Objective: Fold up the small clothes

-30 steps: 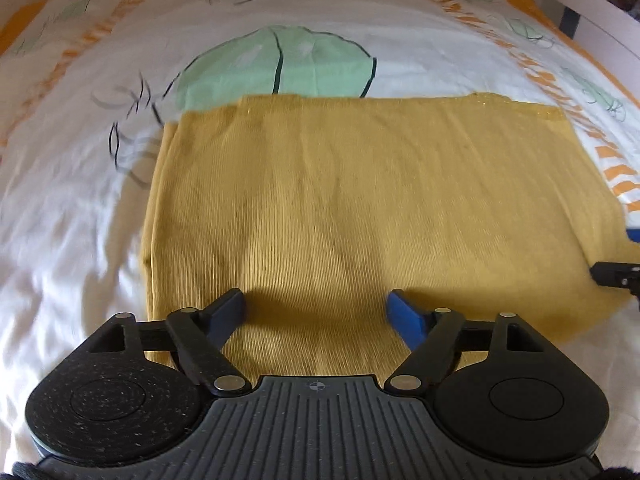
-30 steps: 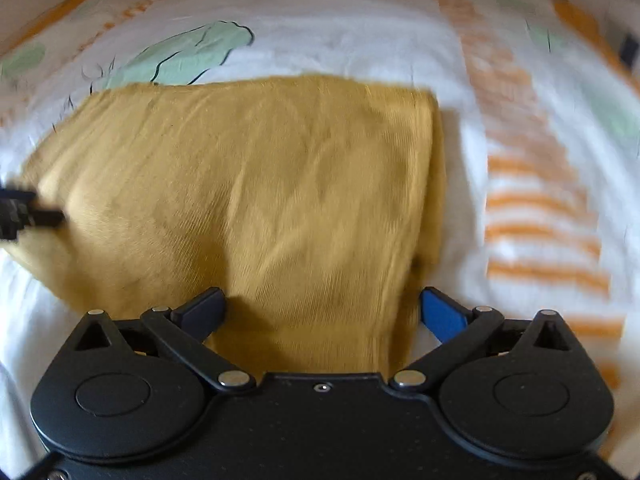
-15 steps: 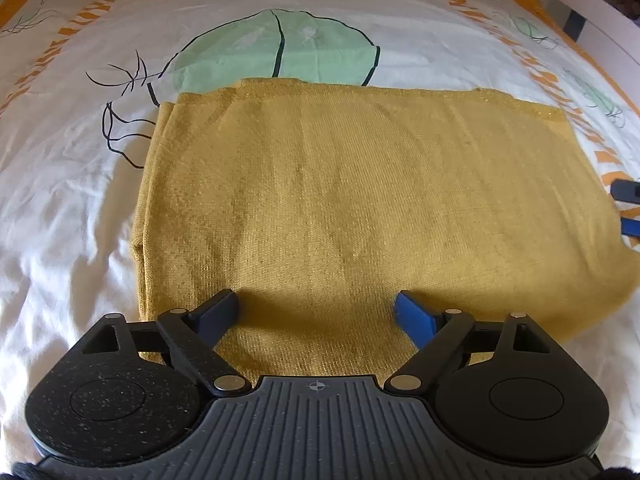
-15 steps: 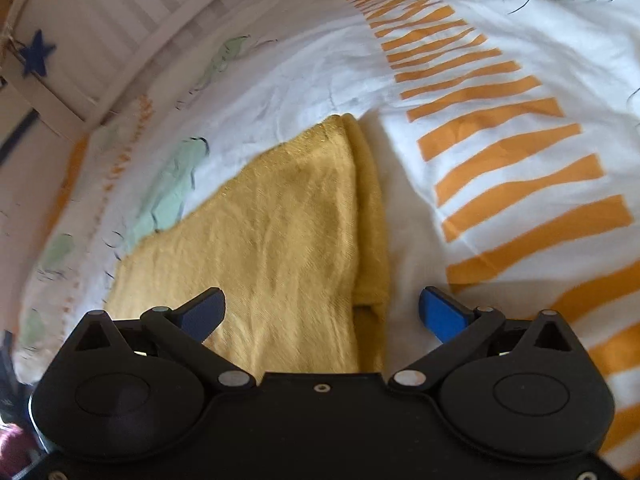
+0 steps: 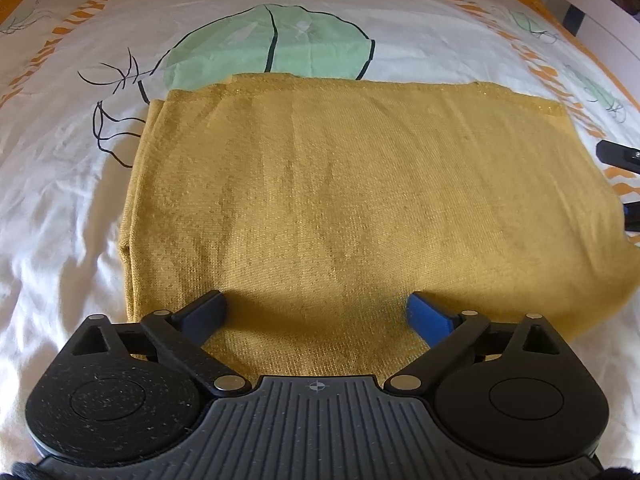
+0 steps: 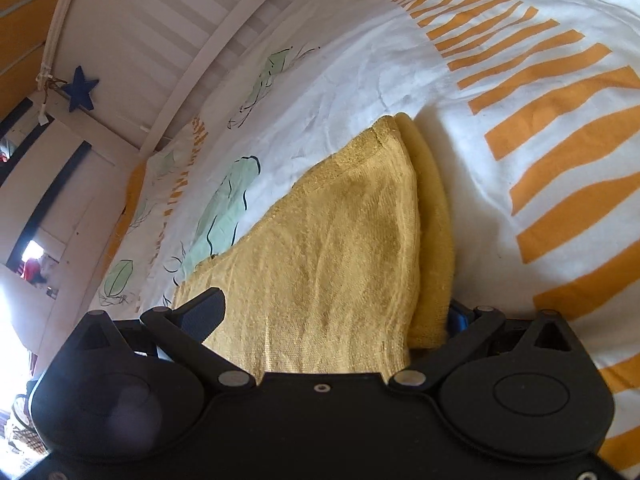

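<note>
- The left tool hangs over the near edge of the folded yellow garment, tilted steeply down at it. Its jaws stand wide and are opening; cloth lies under the gap, but neither blue pad presses on it, so this tool has let go.
- The right tool, seen from its own camera, sits rolled at the garment's end. The cloth runs between its jaws: one dark finger lies over the top layer, while the other blue pad is mostly hidden behind the folded edge. The jaws stand wide apart and do not clench the cloth.
- In the left view, only the tips of the right tool show at the garment's right end, just beside the cloth.
- The garment lies flat on the bed cover as a broad rectangle in at least two layers, stacked edges showing along its left side and at its right end.
- Its far edge overlaps the lower part of a green leaf print on the cover.
- Orange stripes run along the cover beside the garment's right end.
- Farther off, a white slatted bed rail borders the bed's edge, with a blue star hanging by it.
</note>
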`<state>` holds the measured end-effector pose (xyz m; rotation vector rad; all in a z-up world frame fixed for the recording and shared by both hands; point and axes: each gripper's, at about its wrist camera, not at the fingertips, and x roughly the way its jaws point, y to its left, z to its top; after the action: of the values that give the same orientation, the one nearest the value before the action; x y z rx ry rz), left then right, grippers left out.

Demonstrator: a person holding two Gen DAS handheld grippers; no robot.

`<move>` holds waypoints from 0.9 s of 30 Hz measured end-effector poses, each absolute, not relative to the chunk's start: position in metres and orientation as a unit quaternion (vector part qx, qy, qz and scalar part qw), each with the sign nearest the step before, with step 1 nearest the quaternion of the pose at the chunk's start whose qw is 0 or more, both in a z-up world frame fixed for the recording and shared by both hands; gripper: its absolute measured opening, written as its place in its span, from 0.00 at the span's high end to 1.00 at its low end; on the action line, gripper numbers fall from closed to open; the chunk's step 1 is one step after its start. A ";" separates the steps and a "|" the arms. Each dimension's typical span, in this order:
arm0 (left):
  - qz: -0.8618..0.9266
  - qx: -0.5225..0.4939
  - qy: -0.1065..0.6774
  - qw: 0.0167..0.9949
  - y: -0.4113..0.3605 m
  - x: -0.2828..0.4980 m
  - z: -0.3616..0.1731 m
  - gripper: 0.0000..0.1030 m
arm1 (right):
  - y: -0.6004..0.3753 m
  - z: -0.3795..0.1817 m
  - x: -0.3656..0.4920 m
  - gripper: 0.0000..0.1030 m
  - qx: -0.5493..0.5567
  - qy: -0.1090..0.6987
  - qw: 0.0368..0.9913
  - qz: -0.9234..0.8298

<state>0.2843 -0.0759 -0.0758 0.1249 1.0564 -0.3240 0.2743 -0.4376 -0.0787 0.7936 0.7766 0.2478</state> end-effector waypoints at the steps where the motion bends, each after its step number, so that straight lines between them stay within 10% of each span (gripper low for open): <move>1: -0.155 0.060 0.502 0.849 -0.076 0.284 -0.076 0.01 | -0.437 -0.079 0.274 0.00 0.375 0.366 0.844 0.118; 27: -0.141 0.050 0.491 0.858 -0.076 0.283 -0.062 0.13 | -0.433 -0.075 0.282 0.00 0.353 0.393 0.840 0.127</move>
<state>0.2830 -0.0764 -0.0624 0.1059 1.0322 -0.2957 0.2822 -0.4327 -0.0750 0.7470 0.8302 0.2689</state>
